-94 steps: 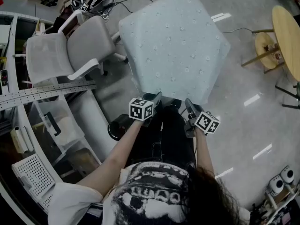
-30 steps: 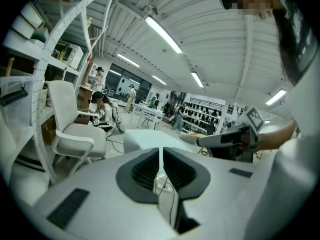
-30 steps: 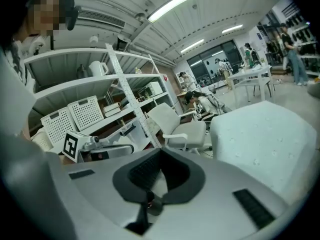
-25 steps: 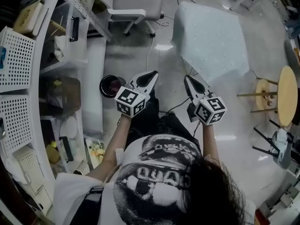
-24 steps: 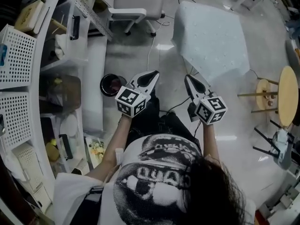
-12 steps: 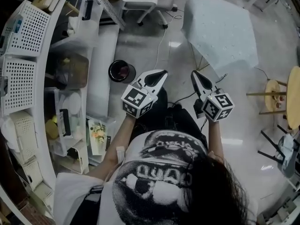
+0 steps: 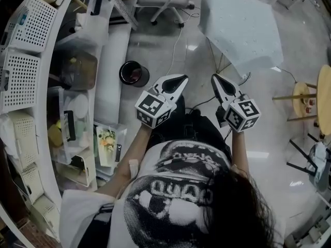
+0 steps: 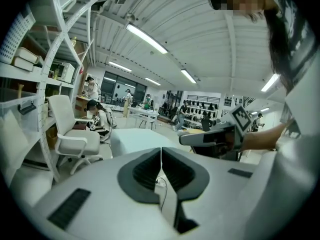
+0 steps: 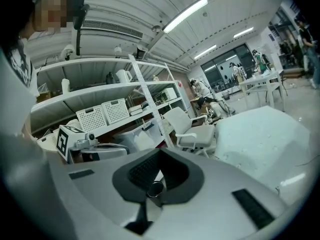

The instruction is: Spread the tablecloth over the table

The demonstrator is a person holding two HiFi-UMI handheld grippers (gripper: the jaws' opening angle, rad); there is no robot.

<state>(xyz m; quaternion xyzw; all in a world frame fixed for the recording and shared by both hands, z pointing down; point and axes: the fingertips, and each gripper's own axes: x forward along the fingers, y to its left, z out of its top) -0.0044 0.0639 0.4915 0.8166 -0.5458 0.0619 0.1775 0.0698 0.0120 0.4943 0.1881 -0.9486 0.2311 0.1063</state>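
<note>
At the far left, white shelving point(image 7: 31, 61) stacked with perforated baskets and storage bins is seen; just to its right a black round bin point(image 7: 133, 73) is stood on the pale floor. Next, the left gripper point(image 7: 182, 78) is held out level in front of the person; its jaws are drawn together to a thin slit, and nothing is caught between them. Beside it, the right gripper point(image 7: 215, 78) is carried at the same height and pointed the same way; its jaws have just been opening and are now parted by a crack only, with no cloth between the pads.

Further on and to the right, the tablecloth point(image 7: 240, 27) is found already draped over the table, which is hidden beneath it; the pale, dotted fabric is hung down on the visible sides and is kept well apart from both grippers. At the right edge a round wooden table point(image 7: 326, 94) and a small stool point(image 7: 301, 94) are left untouched.

The spreading itself is judged to be essentially done, since the cloth is laid flat and neither tool is engaged with it. Should any hem be judged uneven, the table would have to be approached again, the jaws opened wider, and an edge pinched and tugged level; otherwise nothing more is called for.
</note>
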